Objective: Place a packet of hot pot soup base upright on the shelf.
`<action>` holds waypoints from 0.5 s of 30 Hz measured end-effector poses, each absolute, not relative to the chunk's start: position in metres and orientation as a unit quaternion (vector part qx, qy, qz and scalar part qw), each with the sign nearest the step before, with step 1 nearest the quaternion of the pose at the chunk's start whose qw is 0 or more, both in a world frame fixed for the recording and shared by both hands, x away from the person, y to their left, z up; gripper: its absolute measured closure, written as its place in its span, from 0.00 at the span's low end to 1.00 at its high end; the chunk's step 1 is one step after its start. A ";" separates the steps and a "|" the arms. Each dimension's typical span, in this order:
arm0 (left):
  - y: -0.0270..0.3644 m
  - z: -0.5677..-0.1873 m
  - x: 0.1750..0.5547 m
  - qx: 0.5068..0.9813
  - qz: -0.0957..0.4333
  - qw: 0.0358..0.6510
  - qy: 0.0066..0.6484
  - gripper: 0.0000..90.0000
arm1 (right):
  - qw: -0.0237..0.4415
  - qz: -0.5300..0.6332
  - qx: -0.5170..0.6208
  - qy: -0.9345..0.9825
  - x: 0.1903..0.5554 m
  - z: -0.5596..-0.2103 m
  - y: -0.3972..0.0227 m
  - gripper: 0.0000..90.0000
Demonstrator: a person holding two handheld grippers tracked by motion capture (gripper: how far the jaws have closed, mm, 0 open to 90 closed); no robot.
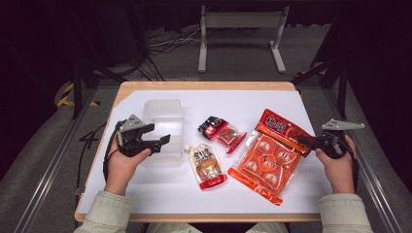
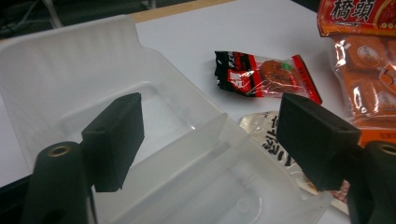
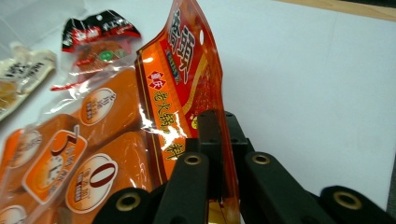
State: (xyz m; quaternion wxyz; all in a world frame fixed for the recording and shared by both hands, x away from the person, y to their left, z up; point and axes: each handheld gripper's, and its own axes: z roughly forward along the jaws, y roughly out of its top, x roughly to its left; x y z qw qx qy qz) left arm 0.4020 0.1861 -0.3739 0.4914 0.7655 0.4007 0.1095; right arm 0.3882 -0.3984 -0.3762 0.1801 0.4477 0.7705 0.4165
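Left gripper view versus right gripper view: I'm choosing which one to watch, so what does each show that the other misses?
Only the left gripper view shows the open left tool poised over the clear plastic tray.

Only the right gripper view shows the right tool shut on the top edge of the large orange packet, that edge lifted and standing upright.

Both show the white table cover, the small red-and-black snack packet, the beige pouch and part of the orange packet.

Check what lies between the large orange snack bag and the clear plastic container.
Two packets on the table: the small red-and-black snack packet and the beige spouted pouch lie between the large orange snack bag and the clear plastic container.
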 end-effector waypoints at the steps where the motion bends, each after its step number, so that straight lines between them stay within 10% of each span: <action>1: 0.187 -0.374 0.403 0.763 0.092 0.493 0.407 0.30 | 0.182 0.419 0.446 0.770 0.386 -0.373 -0.399 1.00; 15: 0.187 -0.376 0.397 0.736 0.161 0.545 0.369 0.05 | 0.193 0.449 0.405 0.773 0.364 -0.332 -0.390 1.00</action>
